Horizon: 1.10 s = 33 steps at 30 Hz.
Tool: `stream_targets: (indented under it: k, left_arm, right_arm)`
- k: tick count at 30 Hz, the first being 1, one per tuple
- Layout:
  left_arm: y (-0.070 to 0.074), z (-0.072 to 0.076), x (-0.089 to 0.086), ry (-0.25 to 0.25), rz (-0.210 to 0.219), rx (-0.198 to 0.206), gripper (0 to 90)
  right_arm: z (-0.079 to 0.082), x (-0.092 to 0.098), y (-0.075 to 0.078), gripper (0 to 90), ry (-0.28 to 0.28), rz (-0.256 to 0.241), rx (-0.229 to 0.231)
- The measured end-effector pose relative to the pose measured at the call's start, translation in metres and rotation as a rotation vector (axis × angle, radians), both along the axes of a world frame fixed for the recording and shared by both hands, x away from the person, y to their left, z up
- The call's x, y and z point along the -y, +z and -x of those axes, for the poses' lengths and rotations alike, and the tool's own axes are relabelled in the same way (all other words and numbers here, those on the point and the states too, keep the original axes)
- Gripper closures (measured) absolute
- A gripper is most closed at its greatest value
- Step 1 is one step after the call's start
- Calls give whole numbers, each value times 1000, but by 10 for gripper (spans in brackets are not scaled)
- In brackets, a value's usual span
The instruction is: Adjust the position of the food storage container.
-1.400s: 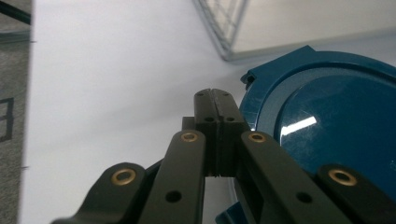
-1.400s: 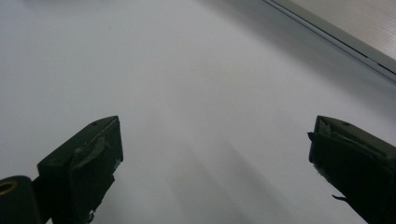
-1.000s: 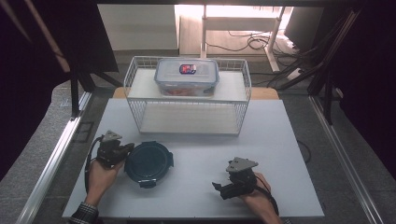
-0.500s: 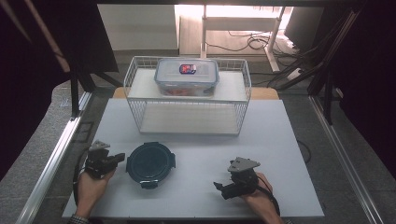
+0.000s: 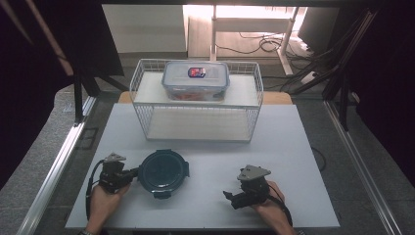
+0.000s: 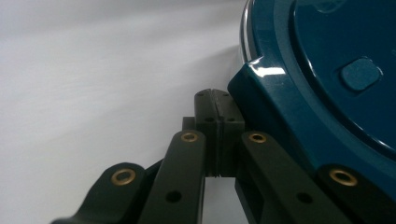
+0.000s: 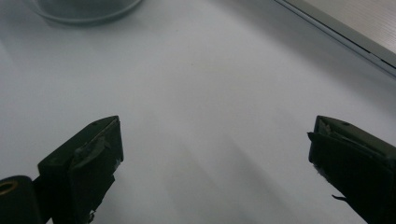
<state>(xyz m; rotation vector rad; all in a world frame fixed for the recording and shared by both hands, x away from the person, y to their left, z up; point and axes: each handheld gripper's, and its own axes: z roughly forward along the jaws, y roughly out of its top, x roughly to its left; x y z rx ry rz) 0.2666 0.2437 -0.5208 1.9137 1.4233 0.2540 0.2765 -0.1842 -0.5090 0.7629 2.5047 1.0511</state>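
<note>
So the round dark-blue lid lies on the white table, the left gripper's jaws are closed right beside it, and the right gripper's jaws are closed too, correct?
Not quite. The right gripper has its jaws wide open over the bare white table, as the right gripper view shows. The rest holds: the round dark-blue lid lies on the table, and the left gripper is shut right beside its edge.

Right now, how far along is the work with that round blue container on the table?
Early. Done: the left tongs are shut and pressed against the round container, beside one of its latches. In hand: nudging it on the white table. The right tongs hang open and idle. Left: any lift; the wire basket behind holds a lidded food box.
</note>
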Motion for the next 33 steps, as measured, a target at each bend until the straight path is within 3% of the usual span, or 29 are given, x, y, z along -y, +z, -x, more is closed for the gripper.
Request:
stream_targets:
  k: [8, 15, 23, 29, 30, 32, 33]
  left_arm:
    - [1, -8, 39, -94, 23, 0, 900]
    - [0, -11, 59, -132, 46, -6, 900]
    - [-1, -21, 87, -187, 45, 18, 900]
    - [-3, -24, 92, -194, 67, 18, 900]
    - [-4, -26, 88, -212, 87, 18, 899]
    - [-3, -25, 87, -210, 74, 26, 857]
    - [-2, -24, 85, -224, 37, 40, 857]
  right_arm:
    - [0, 2, 1, 31, -13, -7, 4]
    - [-1, 3, 1, 31, -20, -9, 2]
    - [-2, 4, 1, 31, -29, -9, -5]
    - [-3, 6, 1, 31, -30, -11, -3]
    - [-3, 7, 2, 31, -35, -11, 0]
    - [-3, 7, 2, 31, -35, -13, 1]
    - [-3, 8, 3, 31, -35, -15, 5]
